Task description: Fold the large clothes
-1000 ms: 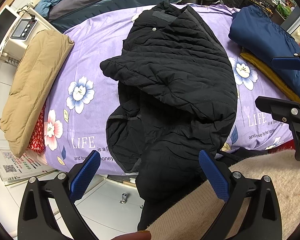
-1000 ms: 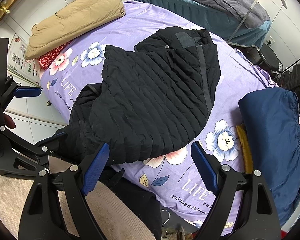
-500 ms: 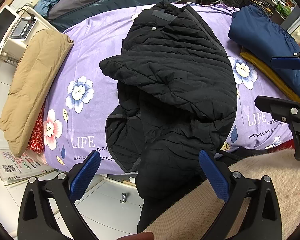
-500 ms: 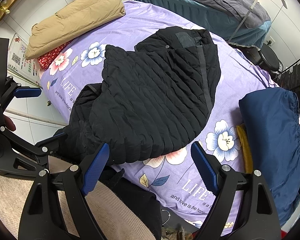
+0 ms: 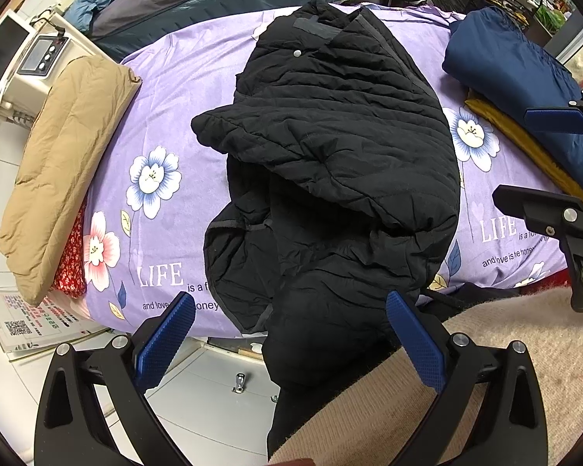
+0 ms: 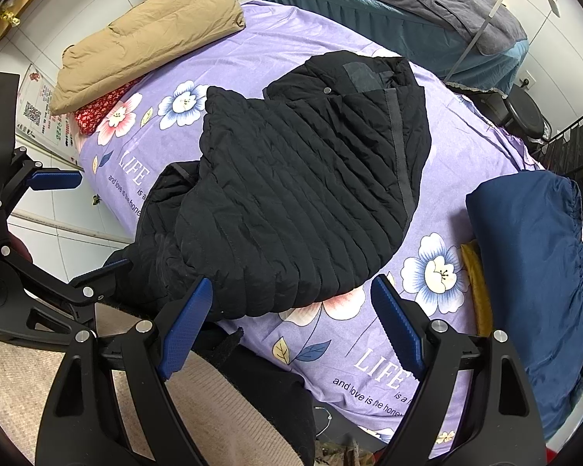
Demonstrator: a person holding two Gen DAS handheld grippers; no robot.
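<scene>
A black quilted jacket (image 5: 330, 147) lies loosely doubled over on the purple flowered bedsheet (image 5: 167, 89), its lower part hanging over the near edge toward the floor. In the right wrist view the same jacket (image 6: 299, 194) fills the middle of the sheet (image 6: 466, 147). My left gripper (image 5: 291, 330) hovers open above the hanging hem, its blue pads wide apart and holding nothing. Over the jacket's near right edge my right gripper (image 6: 291, 322) is open too, nothing between its pads. Each gripper shows at the edge of the other's view.
A folded tan padded coat (image 5: 58, 155) lies over a red floral cloth at the left of the bed. A folded navy garment (image 5: 517, 89) on a mustard one sits at the right. A beige knitted sleeve (image 5: 427, 407) is below. White tiled floor (image 5: 213, 388) lies beneath the bed edge.
</scene>
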